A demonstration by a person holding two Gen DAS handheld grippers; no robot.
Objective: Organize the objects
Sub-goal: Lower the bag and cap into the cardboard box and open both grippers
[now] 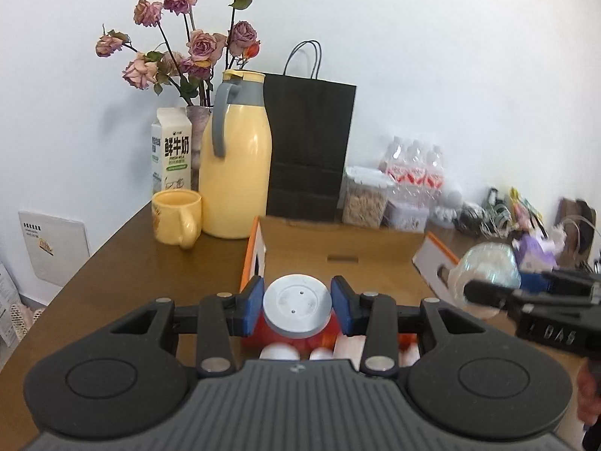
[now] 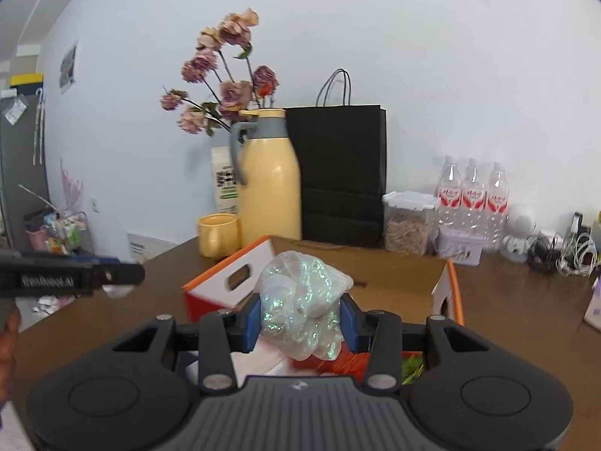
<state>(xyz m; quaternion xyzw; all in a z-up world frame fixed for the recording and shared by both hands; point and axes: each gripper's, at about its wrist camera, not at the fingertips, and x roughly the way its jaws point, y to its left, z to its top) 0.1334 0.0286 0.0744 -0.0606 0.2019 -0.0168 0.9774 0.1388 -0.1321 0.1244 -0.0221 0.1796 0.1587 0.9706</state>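
Observation:
My left gripper (image 1: 297, 306) is shut on a red container with a grey round lid (image 1: 296, 310), held above the open cardboard box (image 1: 338, 259) on the brown table. Several white caps show below it inside the box. My right gripper (image 2: 300, 317) is shut on a crumpled, glittery clear plastic bundle (image 2: 304, 297), held over the same box (image 2: 394, 282). The right gripper with the bundle (image 1: 488, 274) shows at the right edge of the left wrist view. The left gripper's finger (image 2: 75, 276) shows at the left of the right wrist view.
Behind the box stand a yellow mug (image 1: 175, 221), a yellow thermos jug (image 1: 236, 161), a milk carton (image 1: 172, 150), a vase of dried roses (image 1: 188, 49), a black paper bag (image 1: 308, 150), a grain container (image 1: 366, 197) and water bottles (image 1: 413, 165). Cables and clutter (image 2: 563, 251) lie at the far right.

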